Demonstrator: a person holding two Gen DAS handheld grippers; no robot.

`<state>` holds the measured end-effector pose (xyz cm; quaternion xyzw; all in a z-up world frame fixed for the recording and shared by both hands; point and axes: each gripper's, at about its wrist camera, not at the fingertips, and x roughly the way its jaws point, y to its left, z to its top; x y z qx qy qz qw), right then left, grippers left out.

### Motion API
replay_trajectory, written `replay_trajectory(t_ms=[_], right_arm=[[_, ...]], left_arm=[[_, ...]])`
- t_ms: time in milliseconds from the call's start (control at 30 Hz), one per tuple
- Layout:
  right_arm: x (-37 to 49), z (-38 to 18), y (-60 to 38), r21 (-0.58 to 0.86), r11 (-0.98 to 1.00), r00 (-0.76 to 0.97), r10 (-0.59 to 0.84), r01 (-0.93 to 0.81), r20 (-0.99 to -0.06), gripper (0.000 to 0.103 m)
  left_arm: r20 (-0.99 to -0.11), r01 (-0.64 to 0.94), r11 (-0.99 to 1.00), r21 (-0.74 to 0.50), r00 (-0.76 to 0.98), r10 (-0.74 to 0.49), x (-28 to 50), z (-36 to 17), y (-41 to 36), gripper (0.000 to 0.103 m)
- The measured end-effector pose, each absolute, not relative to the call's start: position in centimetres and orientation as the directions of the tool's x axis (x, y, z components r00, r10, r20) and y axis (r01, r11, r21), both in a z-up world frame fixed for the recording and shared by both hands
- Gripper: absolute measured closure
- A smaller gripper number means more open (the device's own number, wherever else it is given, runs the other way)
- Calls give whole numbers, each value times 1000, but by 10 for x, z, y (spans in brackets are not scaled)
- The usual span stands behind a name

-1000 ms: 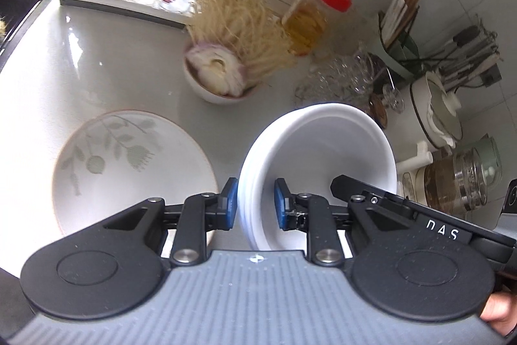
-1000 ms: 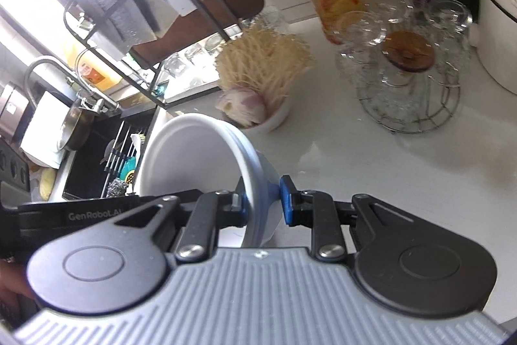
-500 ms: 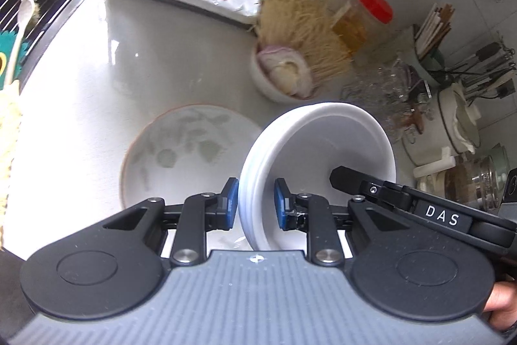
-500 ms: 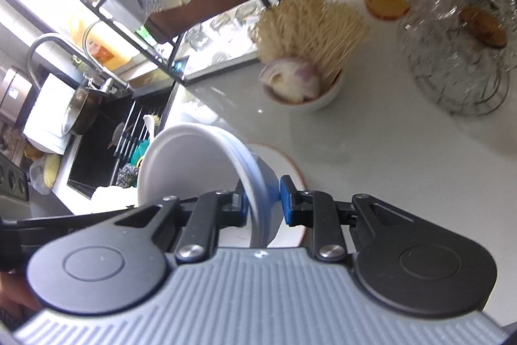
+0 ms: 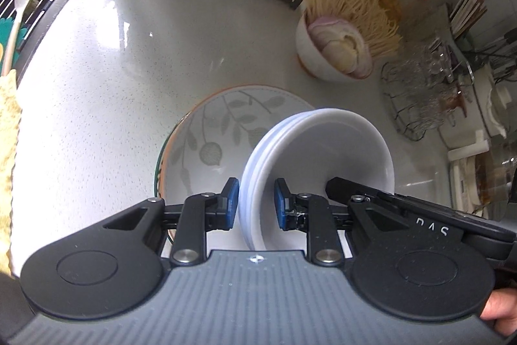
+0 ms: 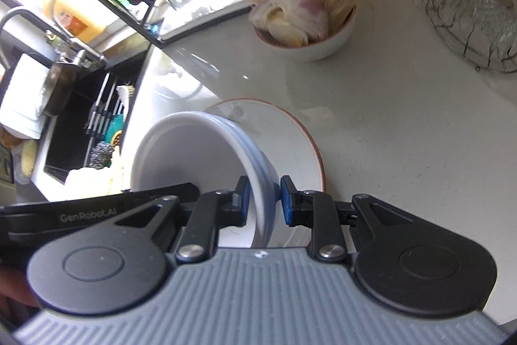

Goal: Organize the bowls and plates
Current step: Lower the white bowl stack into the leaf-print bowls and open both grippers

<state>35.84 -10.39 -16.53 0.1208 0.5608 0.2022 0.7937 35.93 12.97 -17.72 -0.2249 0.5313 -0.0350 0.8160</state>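
Bowls (image 5: 326,151) clamped between both tongs, above plate (image 5: 226,125).

Bright daylight, glare on the countertop (image 5: 135,31), fisheye bending at edges, slight motion blur

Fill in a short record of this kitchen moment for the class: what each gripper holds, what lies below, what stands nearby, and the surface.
left gripper: shut on one side of the rim of the stacked white bowls
right gripper: shut on the opposite side of the same rim
stack attitude: tilted, open side visible
below the stack: leaf-patterned plate lying flat on the counter
nearby: bowl of noodles and onion, wire rack of glasses
surface: pale speckled counter
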Motion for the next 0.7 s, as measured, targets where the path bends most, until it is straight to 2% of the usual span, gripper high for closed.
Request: replay_trajectory(t_ms=[400,533,633,700], right_arm=[[358,-173,-95,369,925,314,378,-90,-871,79],[358,-169,-95,367,926,328,373,-83,-868,79],[356,-162,-98,376,924,351,377,-73,-857,66],[354,-156,-101,388,919,365,388,-78,-846,65]], left_arm=[[-860,-115,901,-418,370,-352,371,-197,132,77],[-858,-95,913,-397,390,-333,372,-192,132,75],[-853,-83,917,-390,407,-326,371,-186,134,69],[-851,-85,921,-380,423,-312,368,-178,134,68]])
